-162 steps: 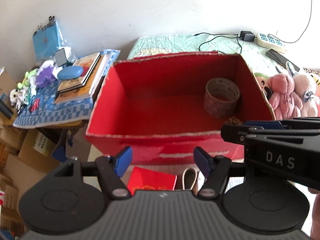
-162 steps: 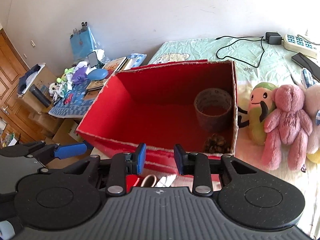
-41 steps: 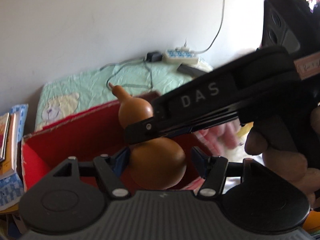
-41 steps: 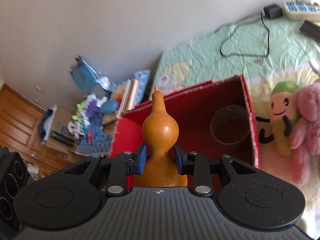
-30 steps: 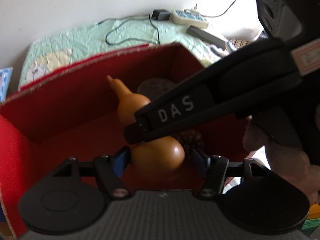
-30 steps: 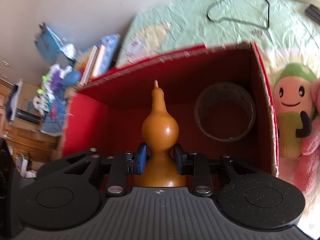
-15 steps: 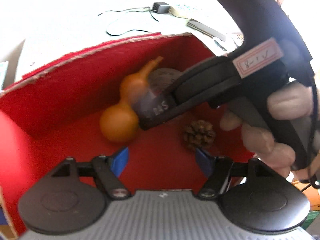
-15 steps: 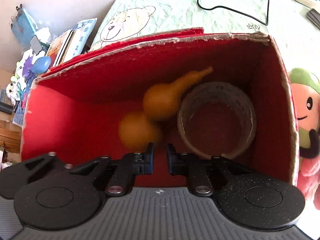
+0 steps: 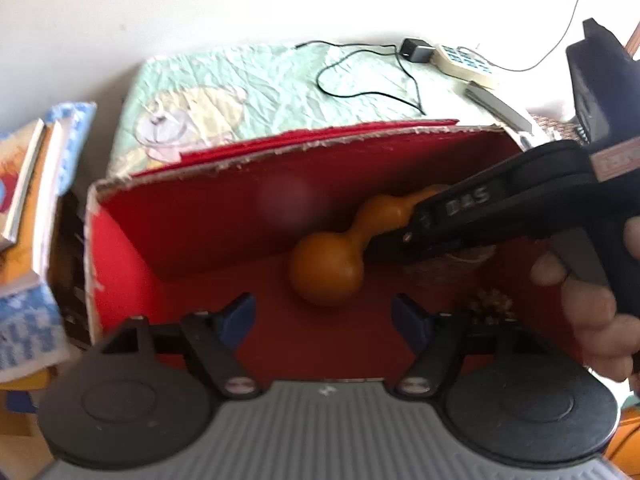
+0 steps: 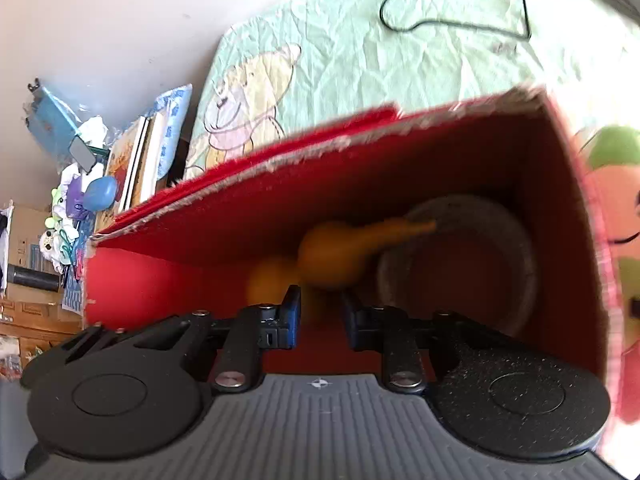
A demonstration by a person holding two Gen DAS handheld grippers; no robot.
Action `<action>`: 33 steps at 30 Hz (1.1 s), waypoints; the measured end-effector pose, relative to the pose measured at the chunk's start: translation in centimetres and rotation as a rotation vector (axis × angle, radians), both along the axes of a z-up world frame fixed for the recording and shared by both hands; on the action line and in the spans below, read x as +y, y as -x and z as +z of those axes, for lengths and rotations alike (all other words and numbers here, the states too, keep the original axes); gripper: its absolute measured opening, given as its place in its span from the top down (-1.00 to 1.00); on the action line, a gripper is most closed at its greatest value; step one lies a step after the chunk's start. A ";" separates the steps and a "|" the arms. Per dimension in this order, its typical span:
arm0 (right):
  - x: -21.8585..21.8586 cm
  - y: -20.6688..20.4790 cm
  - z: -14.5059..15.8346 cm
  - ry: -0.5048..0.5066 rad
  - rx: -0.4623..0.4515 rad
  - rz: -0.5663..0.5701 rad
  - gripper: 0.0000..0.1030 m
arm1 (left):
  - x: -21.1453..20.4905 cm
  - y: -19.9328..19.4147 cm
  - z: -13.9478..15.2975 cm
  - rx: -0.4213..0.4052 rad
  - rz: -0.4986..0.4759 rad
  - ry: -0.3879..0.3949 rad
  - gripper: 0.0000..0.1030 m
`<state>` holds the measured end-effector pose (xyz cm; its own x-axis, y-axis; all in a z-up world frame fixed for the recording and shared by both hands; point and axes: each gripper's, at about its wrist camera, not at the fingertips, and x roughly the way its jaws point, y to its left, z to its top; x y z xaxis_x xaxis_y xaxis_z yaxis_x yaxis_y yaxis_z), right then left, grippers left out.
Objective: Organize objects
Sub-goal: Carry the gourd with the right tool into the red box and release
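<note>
An orange gourd (image 9: 326,266), gripped a second ago, is now being left on its side inside the red box (image 9: 192,216) beside the tape roll (image 10: 480,264), both the right gripper (image 10: 320,316) and left gripper (image 9: 322,316) being held parted and empty.

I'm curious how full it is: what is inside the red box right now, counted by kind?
Gourd: 1
Tape roll: 1
Pine cone: 1
Total: 3 things in the red box.
</note>
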<state>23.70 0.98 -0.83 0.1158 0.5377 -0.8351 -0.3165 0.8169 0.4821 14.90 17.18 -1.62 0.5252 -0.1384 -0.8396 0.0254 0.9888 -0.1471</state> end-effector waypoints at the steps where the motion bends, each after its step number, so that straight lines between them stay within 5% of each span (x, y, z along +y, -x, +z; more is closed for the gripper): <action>1: 0.1 0.1 -0.3 0.001 0.004 -0.012 0.43 | -0.3 0.2 0.1 -0.001 -0.007 -0.020 -0.44; 4: 0.4 -0.2 -0.7 -0.035 0.037 -0.058 0.24 | -0.6 0.3 0.2 -0.010 -0.011 -0.051 -0.45; 10: 0.1 0.6 0.9 -0.097 0.042 0.012 0.25 | 0.1 0.0 0.0 -0.006 0.025 -0.005 -0.50; 15: -0.9 -0.1 2.6 -0.154 -0.028 -0.035 0.26 | -0.1 0.1 0.1 -0.006 0.021 -0.021 -0.53; 19: 0.1 -0.8 0.9 -0.156 0.086 -0.032 0.25 | -0.2 0.2 0.1 -0.015 0.014 -0.022 -0.54; 28: 0.1 -1.0 -2.5 -0.209 0.280 -0.280 0.08 | -0.2 0.4 0.2 -0.028 0.010 -0.028 -0.55; 33: 0.2 -1.2 -4.1 -0.226 0.325 -0.327 0.05 | -0.3 0.3 0.1 -0.023 0.011 -0.041 -0.48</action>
<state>24.90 1.22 -4.92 0.0612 0.6882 -0.7229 0.1336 0.7121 0.6892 14.58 16.86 -1.50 0.5457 -0.0980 -0.8322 0.0175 0.9943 -0.1056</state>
